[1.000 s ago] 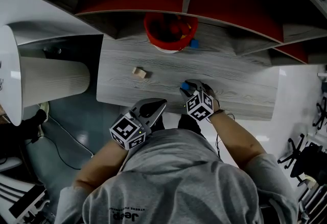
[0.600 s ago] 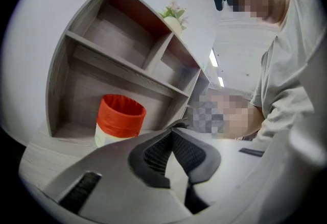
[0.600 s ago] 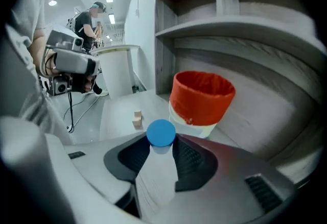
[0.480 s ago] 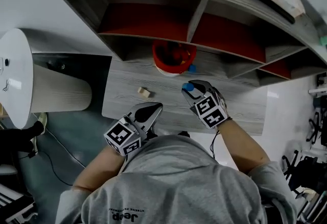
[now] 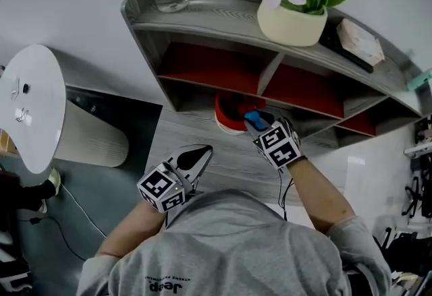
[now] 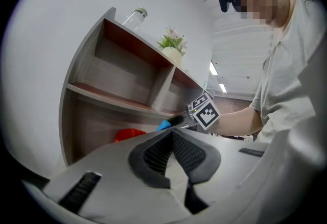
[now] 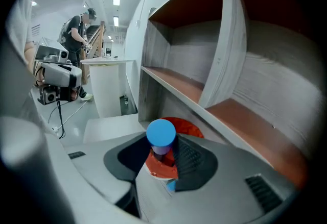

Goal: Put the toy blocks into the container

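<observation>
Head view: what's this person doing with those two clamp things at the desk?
A person is putting toy blocks away, a hand-held tool in each hand. The right tool grips a blue block over the red container under the shelf, not yet released. The left tool is shut and empty, above the desk.

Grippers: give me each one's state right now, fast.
Left gripper: closed, nothing between its jaws.
Right gripper: closed on a blue cylindrical toy block.

container (image 5: 228, 119) under shelf (image 5: 202, 15), vase (image 5: 291, 25) on shelf
</observation>
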`<state>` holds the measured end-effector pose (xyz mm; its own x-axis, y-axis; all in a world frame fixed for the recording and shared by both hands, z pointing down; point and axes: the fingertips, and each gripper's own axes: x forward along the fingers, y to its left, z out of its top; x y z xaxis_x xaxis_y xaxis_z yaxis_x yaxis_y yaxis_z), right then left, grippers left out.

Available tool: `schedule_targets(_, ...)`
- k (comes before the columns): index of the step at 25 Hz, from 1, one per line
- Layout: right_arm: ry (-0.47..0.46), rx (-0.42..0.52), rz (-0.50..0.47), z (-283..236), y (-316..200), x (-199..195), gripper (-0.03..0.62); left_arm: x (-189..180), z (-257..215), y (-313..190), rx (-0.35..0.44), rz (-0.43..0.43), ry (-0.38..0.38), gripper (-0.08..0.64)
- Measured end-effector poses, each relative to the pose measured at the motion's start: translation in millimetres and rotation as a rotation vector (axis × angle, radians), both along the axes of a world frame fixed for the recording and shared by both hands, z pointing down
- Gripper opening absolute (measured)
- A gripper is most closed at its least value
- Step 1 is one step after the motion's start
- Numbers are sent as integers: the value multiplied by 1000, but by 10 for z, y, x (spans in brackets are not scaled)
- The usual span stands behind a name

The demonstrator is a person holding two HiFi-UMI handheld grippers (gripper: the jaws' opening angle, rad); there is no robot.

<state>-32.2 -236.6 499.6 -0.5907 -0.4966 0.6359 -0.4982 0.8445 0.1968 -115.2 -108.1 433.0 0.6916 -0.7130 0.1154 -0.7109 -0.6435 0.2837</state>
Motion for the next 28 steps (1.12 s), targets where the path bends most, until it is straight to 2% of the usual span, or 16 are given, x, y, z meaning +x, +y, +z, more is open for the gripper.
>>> schedule_targets(9, 54, 3, 17, 202, -263, -137, 170, -237, -25, -67, -3, -46, 2, 12)
schedule_targets(10, 57, -2, 21, 247, -284, -142, 202, -249, -10, -68, -6, -48, 1, 12)
schedule_targets(11, 54, -10, 23, 276, -293, -152, 278, -260, 5, -68, -8, -50, 1, 12)
schedule_targets(13, 49, -27, 23, 304, -273, -167, 299, -277, 29, -64, -14, -54, 2, 12)
schedule_targets(28, -11, -55, -30, 107, 116, -220, 298, -265, 40, 17, -12, -66, 18, 12)
